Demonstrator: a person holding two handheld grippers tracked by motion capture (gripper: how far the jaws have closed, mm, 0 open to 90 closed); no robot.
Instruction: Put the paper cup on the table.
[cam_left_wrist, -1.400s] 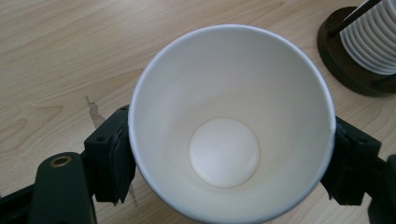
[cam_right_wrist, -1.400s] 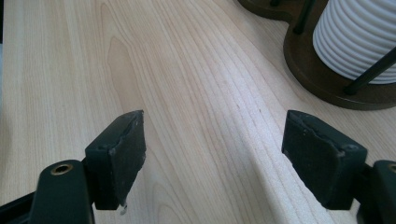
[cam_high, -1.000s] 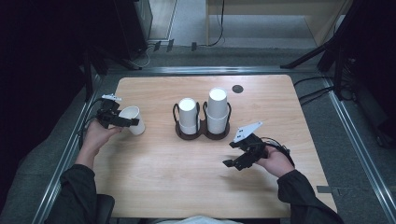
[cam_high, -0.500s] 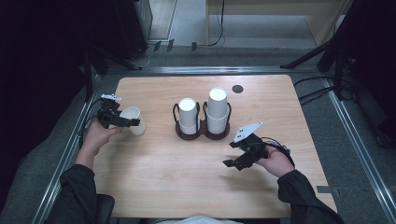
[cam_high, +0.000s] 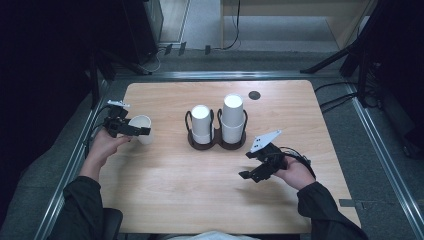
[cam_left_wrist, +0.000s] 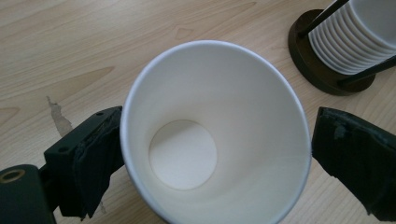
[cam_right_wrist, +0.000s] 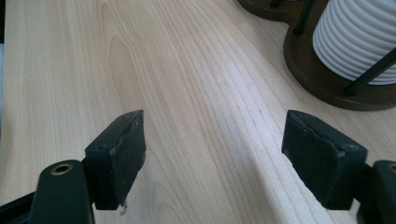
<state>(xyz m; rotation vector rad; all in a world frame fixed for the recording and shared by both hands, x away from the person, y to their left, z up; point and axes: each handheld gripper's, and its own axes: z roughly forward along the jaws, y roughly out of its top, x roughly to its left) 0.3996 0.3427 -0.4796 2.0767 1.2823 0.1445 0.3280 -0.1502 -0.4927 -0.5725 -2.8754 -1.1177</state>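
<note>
A white paper cup (cam_high: 144, 136) sits at the table's left side, its open mouth facing my left gripper's camera, the cup (cam_left_wrist: 210, 93) empty inside. My left gripper (cam_high: 136, 131) straddles it. Its jaws have just been opening: in the left gripper view the left pad (cam_left_wrist: 95, 158) rests against the cup's wall and the right pad (cam_left_wrist: 355, 158) stands a little off it, so the left gripper (cam_left_wrist: 217, 140) is open. My right gripper (cam_high: 248, 176) hovers open over bare wood at the front right, the right gripper (cam_right_wrist: 215, 135) with nothing between its jaws.
A dark two-ring holder (cam_high: 215, 144) stands mid-table with two stacks of upturned white cups (cam_high: 201, 122) (cam_high: 233, 117); the right stack is taller. A small dark disc (cam_high: 254, 95) lies near the far edge. Metal rails and cables border the table.
</note>
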